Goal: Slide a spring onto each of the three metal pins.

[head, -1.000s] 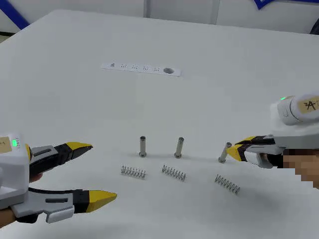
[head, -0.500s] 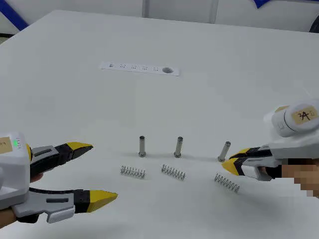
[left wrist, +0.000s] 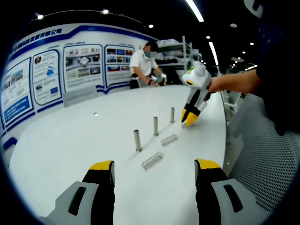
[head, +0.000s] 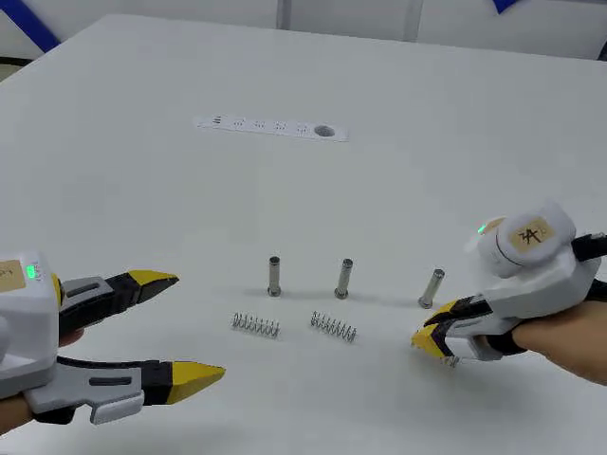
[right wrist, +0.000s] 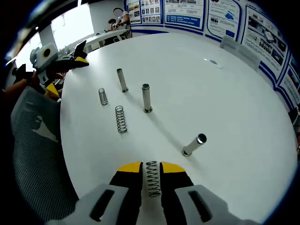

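Spring 3 (right wrist: pixel 152 180) lies on the table (head: pixel 427 171) between the jaws of the right gripper (right wrist: pixel 151 169), which appear clamped against its coils. We count 0 of 3 springs fitted. Pin 1 (head: pixel 274 275), pin 2 (head: pixel 343 278) and pin 3 (head: pixel 432 287) stand on end in 1 row, all bare. Spring 1 (head: pixel 254 326) and spring 2 (head: pixel 333 328) lie flat just in front of pins 1 and 2. The left gripper (head: pixel 199 325) hangs spread wide, holding nothing. Each spring is a slim, bright wire coil.

Three upright pins (head: pixel 343 279) and loose springs (head: pixel 333 327) are crowding the table's (head: pixel 455 171) near edge; bare surface is stretching open toward the far edge.
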Demonstrator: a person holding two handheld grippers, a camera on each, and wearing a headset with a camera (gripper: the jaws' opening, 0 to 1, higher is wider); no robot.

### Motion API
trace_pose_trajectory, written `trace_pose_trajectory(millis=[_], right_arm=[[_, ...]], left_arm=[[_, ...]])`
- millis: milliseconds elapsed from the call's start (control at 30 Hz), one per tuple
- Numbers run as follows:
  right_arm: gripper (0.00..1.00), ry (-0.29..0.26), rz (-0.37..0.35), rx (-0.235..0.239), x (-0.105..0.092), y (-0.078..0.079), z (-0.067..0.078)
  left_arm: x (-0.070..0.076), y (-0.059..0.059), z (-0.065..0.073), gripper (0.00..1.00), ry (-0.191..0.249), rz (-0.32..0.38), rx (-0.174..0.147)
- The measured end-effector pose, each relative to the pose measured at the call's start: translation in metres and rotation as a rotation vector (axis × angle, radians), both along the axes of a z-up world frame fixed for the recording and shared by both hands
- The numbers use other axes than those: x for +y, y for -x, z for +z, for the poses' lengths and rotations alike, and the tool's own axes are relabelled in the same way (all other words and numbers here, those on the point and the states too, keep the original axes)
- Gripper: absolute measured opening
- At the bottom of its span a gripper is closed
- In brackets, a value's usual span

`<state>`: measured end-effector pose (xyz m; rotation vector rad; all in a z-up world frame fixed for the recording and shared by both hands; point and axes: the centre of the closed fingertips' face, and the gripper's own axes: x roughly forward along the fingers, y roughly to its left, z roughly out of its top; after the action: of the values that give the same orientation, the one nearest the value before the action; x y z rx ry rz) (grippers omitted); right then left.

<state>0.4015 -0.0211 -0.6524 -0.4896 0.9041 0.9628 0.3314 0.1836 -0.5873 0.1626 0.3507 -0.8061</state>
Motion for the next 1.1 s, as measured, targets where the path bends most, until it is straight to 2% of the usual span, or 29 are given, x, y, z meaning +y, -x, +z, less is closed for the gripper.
trace_pose_trajectory(millis=[567,833,967,1100], right_arm=[[0.14,0.074,0.065,0.049,-0.001,0.0,-0.013],[0.12,0.098,0.097,0.032,-0.001,0.0,-0.013],[0.12,0.09,0.093,0.022,-0.001,-0.001,-0.012],[0.12,0.066,0.078,0.004,-0.002,-0.002,-0.003]], left_arm=[[0.002,0.0,-0.002,0.7,0.011,0.011,0.007],[0.001,0.0,-0.002,0.7,0.013,0.015,0.008],[0.002,0.0,-0.002,0.7,0.014,0.017,0.007],[0.002,0.0,-0.002,0.7,0.013,0.016,0.007]])
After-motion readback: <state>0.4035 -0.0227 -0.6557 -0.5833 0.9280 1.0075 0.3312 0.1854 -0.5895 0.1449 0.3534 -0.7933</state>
